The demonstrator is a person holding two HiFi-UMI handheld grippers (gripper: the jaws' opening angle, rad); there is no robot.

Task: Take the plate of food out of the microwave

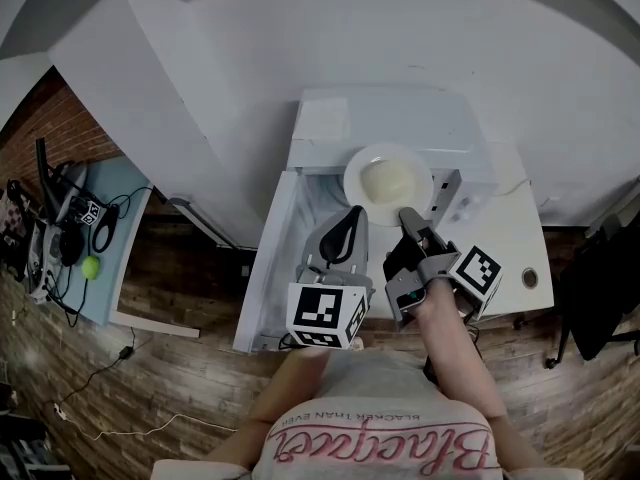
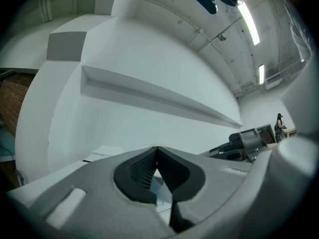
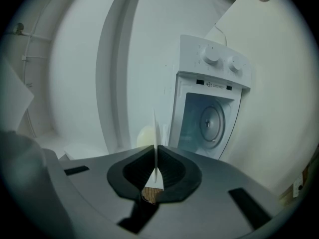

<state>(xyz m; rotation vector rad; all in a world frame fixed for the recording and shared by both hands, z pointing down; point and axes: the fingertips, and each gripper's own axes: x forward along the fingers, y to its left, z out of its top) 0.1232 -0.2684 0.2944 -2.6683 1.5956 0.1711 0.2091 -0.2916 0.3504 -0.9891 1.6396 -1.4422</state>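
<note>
Right gripper (image 1: 408,216) (image 3: 156,151) is clenched on the rim of the white plate (image 1: 353,180) (image 3: 155,128), which shows edge-on between its jaws. The plate carries a pale mound of food (image 1: 388,180) (image 3: 145,136) and is held just outside the open microwave (image 1: 400,118) (image 3: 212,91). The cavity is bare. The door (image 1: 268,263) swings left. Left gripper (image 1: 345,230) (image 2: 157,151) is closed, empty, beside the right.

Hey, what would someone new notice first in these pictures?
The white plate with a pale mound of food stands out most. The shut right gripper holds it by the rim in front of the open microwave. The left gripper, shut and empty, sits beside it near the swung-open door.
</note>
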